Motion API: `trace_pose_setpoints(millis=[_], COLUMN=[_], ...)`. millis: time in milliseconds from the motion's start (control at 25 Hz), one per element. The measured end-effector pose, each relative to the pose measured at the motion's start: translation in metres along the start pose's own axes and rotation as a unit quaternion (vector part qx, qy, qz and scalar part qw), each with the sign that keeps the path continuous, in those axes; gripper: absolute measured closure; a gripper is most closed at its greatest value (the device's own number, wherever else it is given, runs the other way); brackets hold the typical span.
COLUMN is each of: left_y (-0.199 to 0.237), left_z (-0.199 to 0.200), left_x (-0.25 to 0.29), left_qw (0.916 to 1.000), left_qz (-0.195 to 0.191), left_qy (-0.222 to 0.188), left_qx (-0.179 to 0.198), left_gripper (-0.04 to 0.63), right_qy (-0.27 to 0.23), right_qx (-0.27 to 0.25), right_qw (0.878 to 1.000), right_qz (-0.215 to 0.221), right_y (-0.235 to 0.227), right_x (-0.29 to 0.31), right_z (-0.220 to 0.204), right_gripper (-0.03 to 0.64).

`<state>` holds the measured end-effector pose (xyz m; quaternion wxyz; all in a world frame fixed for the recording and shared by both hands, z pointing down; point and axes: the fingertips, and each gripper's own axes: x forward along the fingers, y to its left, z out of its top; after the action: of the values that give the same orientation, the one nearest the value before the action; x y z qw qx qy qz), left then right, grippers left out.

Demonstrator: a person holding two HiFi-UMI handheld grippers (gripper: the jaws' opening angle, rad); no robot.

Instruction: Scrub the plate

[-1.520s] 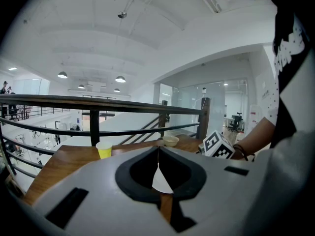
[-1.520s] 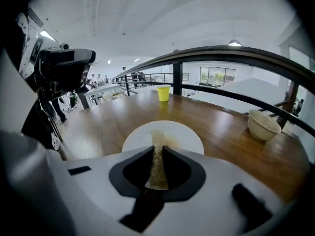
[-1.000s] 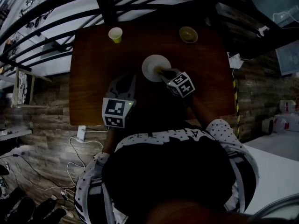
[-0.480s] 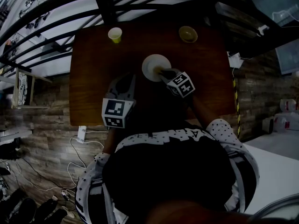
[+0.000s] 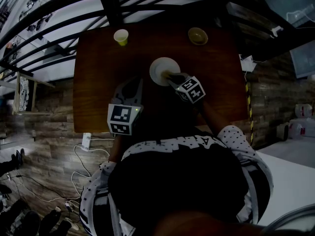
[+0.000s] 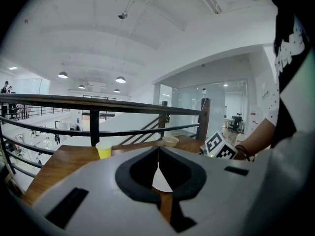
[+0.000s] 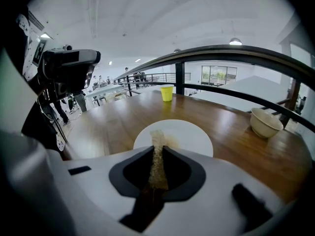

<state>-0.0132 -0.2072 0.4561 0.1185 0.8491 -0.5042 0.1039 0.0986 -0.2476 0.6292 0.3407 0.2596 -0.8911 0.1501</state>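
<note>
1. Wooden table [image 5: 98, 82]: the work surface, set against a dark railing [image 5: 110, 6]. All items stood on it.
2. Plate [image 5: 160, 69]: white, flat on the table at approx. ctr, nearer the far edge. It was well apart from the other crockery.
3. Right gripper [image 5: 173, 77]: reached over the plate's near rim w/ its fingers clamped on a thin tan scrub pad [image 7: 157, 161]. The pad's tip lay on the plate surface.
4. Left gripper [image 6: 158, 151]: held back on the near-left side, not touching the plate. Its fingers were pressed together w/ nothing btwn them.
5. Bowl [image 5: 198, 35] at far right and yellow cup [image 5: 121, 36] at far left: both upright and untouched, w/ no visible part in the job.
6. Progress, est. only: scrubbing judged under way, since pad was on plate. A faint tan smear sat just beside the pad tip in the right gripper view, and the rest of the plate looked clean white. Remaining: clear that patch and cover the far half and rim. The plate was not steadied by the 2nd tool, so it could slide.
7. Writing: no brand or label was found on the plate, cup or bowl. Each gripper's cube carried black-and-white square markers, w/ no text. The person's shirt showed a white band of capital letters, too warped and dark to read as a word.
</note>
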Motion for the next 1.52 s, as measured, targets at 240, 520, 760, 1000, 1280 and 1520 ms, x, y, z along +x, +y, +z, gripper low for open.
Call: trace_pose_setpoints(millis=[240,520,760,1000,1280,1520], left_y=[0.000,0.001,-0.001,-0.002,-0.002,-0.002], left_z=[-0.001,-0.001,0.000,0.001,0.001,0.001], left_x=[0.000,-0.002,0.000,0.000,-0.003,-0.002], left_qw=[1.0000,1.0000,1.0000,1.0000,1.0000,1.0000], left_qz=[0.002,0.001,0.000,0.000,0.000,-0.001], left_qy=[-0.002,-0.002,-0.002,-0.001,-0.002,-0.002], left_qx=[0.000,-0.001,-0.001,0.000,0.002,0.003], left_gripper=[0.581,0.581,0.581,0.581,0.581,0.581], right_qy=[0.000,0.000,-0.004,-0.014,-0.015,-0.018], right_qx=[0.000,0.003,0.013,0.013,0.026,0.033], right_qw=[1.000,1.000,1.000,1.000,0.999,0.999], right_qz=[0.001,0.004,0.008,0.004,0.014,0.014], right_y=[0.001,0.007,0.008,0.006,0.015,0.014], right_x=[0.000,0.000,-0.002,-0.003,-0.005,-0.007], right_z=[-0.001,0.000,-0.001,0.002,0.000,0.002], right_gripper=[0.567,0.566,0.567,0.566,0.567,0.567])
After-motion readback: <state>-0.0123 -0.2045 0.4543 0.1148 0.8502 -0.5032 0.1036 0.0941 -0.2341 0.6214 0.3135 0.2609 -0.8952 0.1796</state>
